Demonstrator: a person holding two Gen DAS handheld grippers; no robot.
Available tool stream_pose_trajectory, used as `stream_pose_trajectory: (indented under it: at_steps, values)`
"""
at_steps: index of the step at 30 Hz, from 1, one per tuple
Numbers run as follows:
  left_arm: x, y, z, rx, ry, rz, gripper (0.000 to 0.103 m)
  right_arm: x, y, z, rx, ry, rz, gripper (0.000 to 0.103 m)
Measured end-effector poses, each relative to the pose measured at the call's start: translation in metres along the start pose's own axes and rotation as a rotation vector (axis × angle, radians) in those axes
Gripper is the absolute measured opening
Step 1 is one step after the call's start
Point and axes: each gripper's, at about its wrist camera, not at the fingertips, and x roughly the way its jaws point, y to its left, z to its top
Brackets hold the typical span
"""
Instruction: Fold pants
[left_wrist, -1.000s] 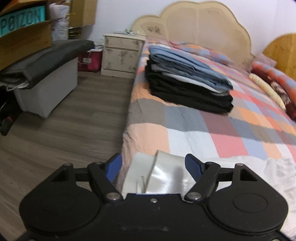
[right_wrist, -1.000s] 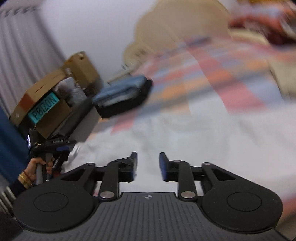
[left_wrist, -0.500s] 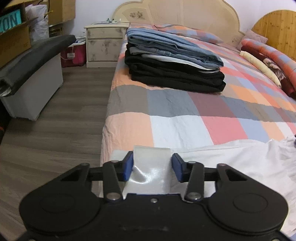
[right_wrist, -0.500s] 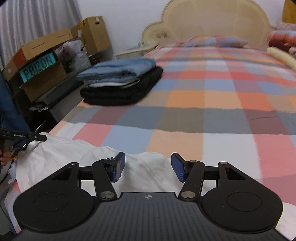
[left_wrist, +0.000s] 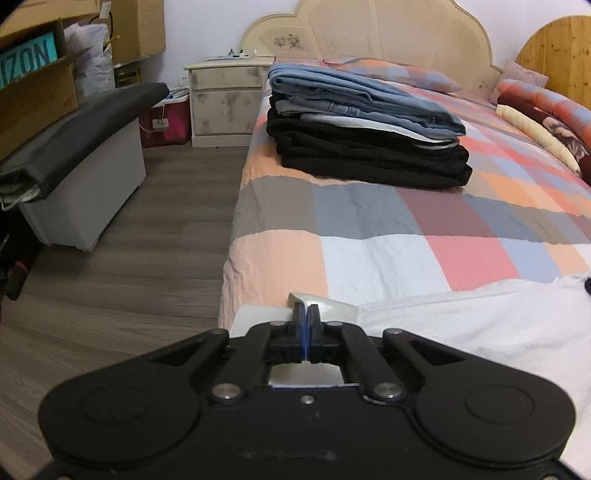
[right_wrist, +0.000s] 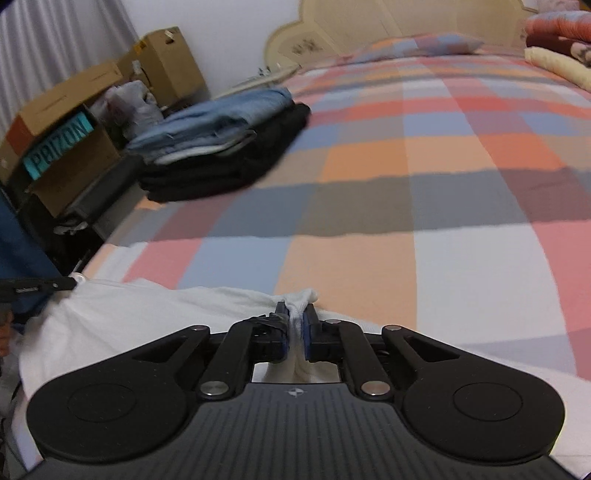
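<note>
White pants (left_wrist: 461, 325) lie spread across the near end of a checkered bed (left_wrist: 388, 221); they also show in the right wrist view (right_wrist: 147, 317). My left gripper (left_wrist: 306, 312) is shut on the pants' edge at the bed's left corner, where a shiny white tab of fabric (left_wrist: 332, 308) sticks out. My right gripper (right_wrist: 295, 317) is shut on a bunched fold of the white pants (right_wrist: 299, 297) at their far edge. The left gripper's tip (right_wrist: 37, 286) shows at the far left of the right wrist view, at the other end of the pants.
A stack of folded blue and black pants (left_wrist: 365, 122) sits further up the bed near the left edge (right_wrist: 221, 140). A nightstand (left_wrist: 225, 99), a grey bench (left_wrist: 81, 155), cardboard boxes (right_wrist: 74, 140) and wood floor (left_wrist: 129, 258) lie left of the bed.
Both grippers went from open to shut, each closing on the white pants' edge. Both views swung and settled low over the bed's near end.
</note>
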Motion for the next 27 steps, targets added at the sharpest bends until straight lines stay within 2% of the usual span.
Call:
stream_pose_trajectory:
  at_steps: [1, 2, 3, 6, 8, 10, 15, 16, 19, 21, 22, 23, 24, 27]
  values:
    - [0.001, 0.003, 0.001, -0.008, 0.001, -0.005, 0.002, 0.000, -0.002, 0.000, 0.004, -0.008, -0.008, 0.029]
    - [0.002, 0.004, 0.002, -0.008, 0.002, -0.003, 0.002, -0.002, -0.005, 0.000, 0.018, -0.013, -0.013, 0.042]
    - [0.003, 0.005, 0.002, 0.000, 0.001, 0.002, 0.003, -0.004, -0.007, 0.000, 0.033, -0.017, -0.016, 0.047]
    - [0.001, 0.000, 0.002, 0.035, -0.004, 0.033, 0.012, -0.018, 0.000, -0.002, 0.010, -0.047, -0.039, 0.048]
    - [-0.007, 0.001, 0.001, 0.037, -0.021, 0.068, 0.037, -0.029, 0.004, -0.004, -0.009, -0.080, -0.055, 0.049]
    - [-0.019, 0.005, 0.000, 0.017, -0.027, 0.065, 0.051, -0.038, 0.006, -0.007, -0.005, -0.104, -0.057, 0.051]
    - [-0.047, 0.024, -0.009, -0.038, -0.001, 0.060, 0.062, -0.051, 0.004, -0.017, 0.019, -0.103, -0.061, 0.053]
    - [-0.051, 0.029, -0.012, -0.055, 0.011, 0.048, 0.062, -0.052, 0.004, -0.020, 0.025, -0.099, -0.056, 0.053]
    - [-0.055, 0.038, -0.022, -0.106, 0.061, -0.010, 0.072, -0.054, 0.005, -0.028, 0.043, -0.086, -0.043, 0.053]
    - [-0.052, 0.040, -0.029, -0.125, 0.089, -0.030, 0.072, -0.053, 0.006, -0.033, 0.055, -0.080, -0.039, 0.053]
    - [-0.049, 0.039, -0.032, -0.132, 0.096, -0.038, 0.068, -0.053, 0.008, -0.036, 0.060, -0.076, -0.038, 0.053]
    - [-0.046, 0.039, -0.035, -0.139, 0.100, -0.045, 0.057, -0.053, 0.009, -0.039, 0.064, -0.071, -0.042, 0.053]
    - [-0.044, 0.037, -0.038, -0.139, 0.099, -0.049, 0.050, -0.053, 0.011, -0.041, 0.064, -0.064, -0.050, 0.054]
    - [-0.052, 0.027, -0.038, -0.095, 0.051, -0.037, 0.022, -0.056, 0.015, -0.048, 0.053, -0.059, -0.063, 0.057]
